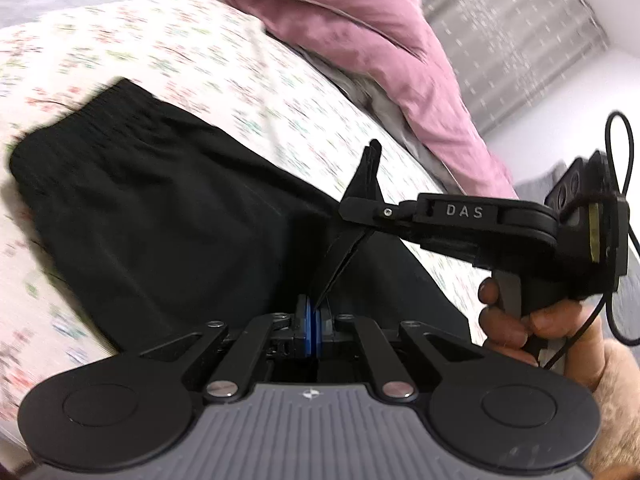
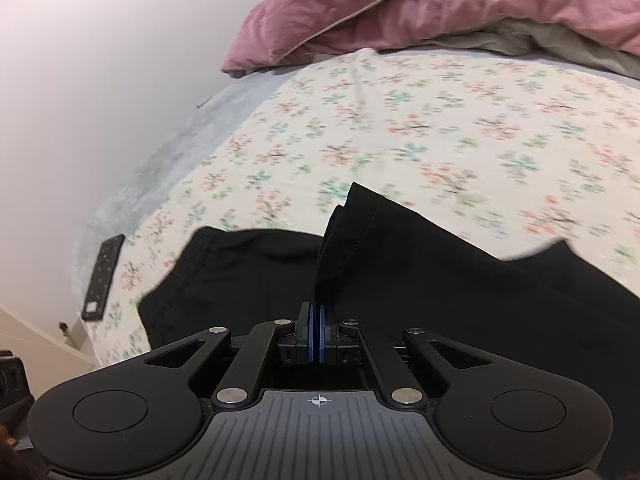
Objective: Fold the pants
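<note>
Black pants (image 1: 152, 208) lie on a flowered bed sheet (image 1: 200, 52), waistband at the far left. My left gripper (image 1: 314, 316) is shut on a lifted edge of the pants. My right gripper (image 2: 316, 322) is shut on a hem end of the pants (image 2: 400, 272), which stands up from its pads. The right gripper also shows in the left wrist view (image 1: 360, 212), at the right, held by a hand, pinching the fabric just beyond my left gripper. The waistband shows in the right wrist view (image 2: 188, 264) at the left.
A pink duvet (image 1: 360, 40) is bunched at the back of the bed, also in the right wrist view (image 2: 440, 4). A black phone (image 2: 104, 276) lies at the bed's left edge by a white wall (image 2: 80, 100). Grey curtains (image 1: 512, 36) hang at the far right.
</note>
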A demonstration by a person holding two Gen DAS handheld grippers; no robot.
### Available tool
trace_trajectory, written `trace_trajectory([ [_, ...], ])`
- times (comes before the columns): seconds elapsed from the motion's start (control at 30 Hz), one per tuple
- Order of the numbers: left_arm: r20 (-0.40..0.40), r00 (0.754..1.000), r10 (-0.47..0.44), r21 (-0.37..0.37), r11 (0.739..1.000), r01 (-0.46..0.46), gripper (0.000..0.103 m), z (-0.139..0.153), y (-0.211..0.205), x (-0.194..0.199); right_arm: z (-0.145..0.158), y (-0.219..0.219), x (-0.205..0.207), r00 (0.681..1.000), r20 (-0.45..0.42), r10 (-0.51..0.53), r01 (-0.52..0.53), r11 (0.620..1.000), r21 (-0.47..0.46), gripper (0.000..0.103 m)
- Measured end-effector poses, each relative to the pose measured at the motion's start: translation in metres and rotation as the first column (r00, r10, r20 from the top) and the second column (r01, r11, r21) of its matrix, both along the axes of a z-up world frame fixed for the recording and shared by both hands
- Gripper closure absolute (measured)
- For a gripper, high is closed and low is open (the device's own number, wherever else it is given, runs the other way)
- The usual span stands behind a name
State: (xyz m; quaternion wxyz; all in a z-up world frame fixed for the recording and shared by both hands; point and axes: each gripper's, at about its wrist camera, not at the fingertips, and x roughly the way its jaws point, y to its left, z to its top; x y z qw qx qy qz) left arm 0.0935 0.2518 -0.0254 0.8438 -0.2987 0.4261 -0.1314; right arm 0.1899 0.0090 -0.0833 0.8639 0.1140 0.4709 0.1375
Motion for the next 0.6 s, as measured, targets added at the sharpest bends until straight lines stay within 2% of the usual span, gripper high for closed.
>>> trace_trajectory([
  [0.17,-0.002,0.994,0.108,-0.031,0.994,-0.108,0.077,-0.001,0.04,0.002,-0.008,0.031,0.027,1.0,-0.004,0.02,-0.02,0.999,0.044,0.103],
  [0.27,-0.003,0.982,0.19,-0.052,0.98,-0.19,0.077,-0.006,0.055,0.005,-0.014,0.051,0.045,0.999,-0.014,0.034,-0.033,0.997,0.064,0.103],
  [0.3,-0.005,0.975,0.222,-0.059,0.973,-0.222,0.077,-0.008,0.055,0.012,-0.016,0.057,0.05,0.999,-0.016,0.04,-0.039,0.997,0.071,0.103],
  [0.43,-0.005,0.938,0.345,-0.093,0.934,-0.344,0.077,-0.015,0.081,-0.002,-0.025,0.084,0.068,0.998,-0.025,0.062,-0.059,0.993,0.105,0.102],
  [0.6,0.004,0.891,0.455,-0.119,0.885,-0.451,0.077,-0.017,0.103,-0.016,-0.036,0.114,0.084,0.996,-0.035,0.081,-0.076,0.989,0.128,0.102],
])
